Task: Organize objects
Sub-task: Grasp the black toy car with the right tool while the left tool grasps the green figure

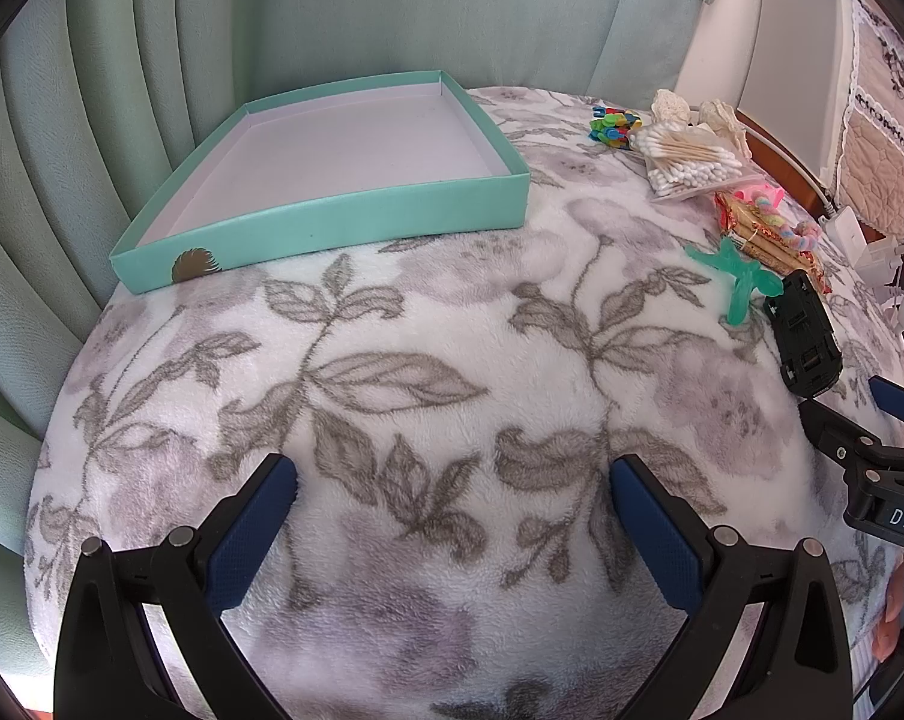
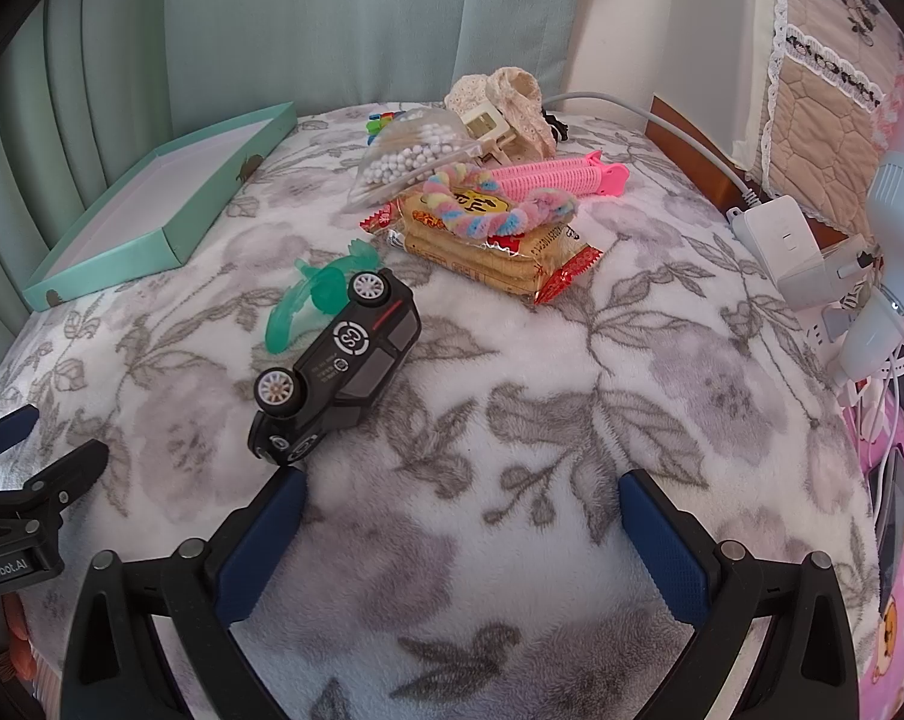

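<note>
The shallow mint-green cardboard box lid (image 1: 332, 222) lies empty on the floral fleece blanket (image 1: 428, 372), presumably the destination. Right of it sit scattered items: the black toy car (image 2: 338, 366) tipped on its side, nearest. Both the left claw (image 1: 452, 516) and right claw (image 2: 461, 534) hover spread apart (holding nothing).

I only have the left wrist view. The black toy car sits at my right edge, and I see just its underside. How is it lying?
Observer: The black toy car lies on its side, wheels facing the teal cardboard tray.
Operator: What's behind the snack packet?
Observer: A pink plastic hair roller clip lies behind the biscuit packet.
Operator: Is the right tool holding anything?
Observer: No, the right tool is open and empty, just short of the car.
</note>
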Motion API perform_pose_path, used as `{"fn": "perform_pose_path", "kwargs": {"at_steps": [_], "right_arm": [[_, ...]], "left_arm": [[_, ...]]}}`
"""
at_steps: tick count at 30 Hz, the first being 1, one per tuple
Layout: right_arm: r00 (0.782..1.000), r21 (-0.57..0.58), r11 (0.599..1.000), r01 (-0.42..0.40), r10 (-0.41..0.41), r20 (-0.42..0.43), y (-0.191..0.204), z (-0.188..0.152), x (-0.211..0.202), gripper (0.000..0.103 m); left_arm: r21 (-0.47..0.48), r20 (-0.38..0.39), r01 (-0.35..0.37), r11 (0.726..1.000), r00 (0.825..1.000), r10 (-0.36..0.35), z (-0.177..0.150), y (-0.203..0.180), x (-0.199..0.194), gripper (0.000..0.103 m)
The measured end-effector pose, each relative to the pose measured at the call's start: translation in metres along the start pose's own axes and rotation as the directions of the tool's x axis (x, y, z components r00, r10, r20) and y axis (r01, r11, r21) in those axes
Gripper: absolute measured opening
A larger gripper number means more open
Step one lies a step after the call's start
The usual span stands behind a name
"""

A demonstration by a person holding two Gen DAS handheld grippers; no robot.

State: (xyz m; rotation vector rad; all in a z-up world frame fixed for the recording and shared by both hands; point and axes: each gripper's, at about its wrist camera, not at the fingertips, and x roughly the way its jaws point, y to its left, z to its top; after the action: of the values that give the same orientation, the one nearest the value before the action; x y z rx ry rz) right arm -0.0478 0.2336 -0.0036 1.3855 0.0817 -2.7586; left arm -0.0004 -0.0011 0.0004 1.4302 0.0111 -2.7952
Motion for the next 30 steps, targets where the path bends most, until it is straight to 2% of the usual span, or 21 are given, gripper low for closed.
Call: {"fn": "perform_pose_path", "kwargs": {"at_steps": [12, 18, 22, 28, 30], "right_arm": [[1.0, 0.005, 1.0, -0.001, 0.001, -0.01, -0.002, 0.002, -0.004, 0.103], [1.0, 0.035, 0.999, 0.0, 0.0, -0.003, -0.01, 0.004, -0.013, 0.103], [1.0, 0.062, 0.998, -0.013, 0.011, 0.027, -0.017, 0.01, -0.027, 0.102], [0.996, 0.079, 0.995, -0.065, 0.06, 0.065, -0.013, 0.031, -0.034, 0.102], [0.995, 0.076, 0.994, -0.082, 0.078, 0.054, -0.007, 0.035, -0.03, 0.097]], "left_arm": [[-0.005, -0.019, 0.004, 1.0, 1.0, -0.004, 0.004, 0.0, -0.003, 0.103], [-0.046, -0.027, 0.056, 0.997, 0.998, -0.058, 0.009, 0.003, -0.011, 0.103], [-0.077, -0.005, 0.106, 0.991, 0.994, -0.106, 0.024, 0.001, -0.021, 0.103], [-0.054, 0.007, 0.123, 0.991, 0.992, -0.123, 0.044, -0.012, -0.022, 0.103], [-0.043, 0.005, 0.132, 0.99, 0.991, -0.132, 0.044, -0.015, -0.02, 0.103]]}}
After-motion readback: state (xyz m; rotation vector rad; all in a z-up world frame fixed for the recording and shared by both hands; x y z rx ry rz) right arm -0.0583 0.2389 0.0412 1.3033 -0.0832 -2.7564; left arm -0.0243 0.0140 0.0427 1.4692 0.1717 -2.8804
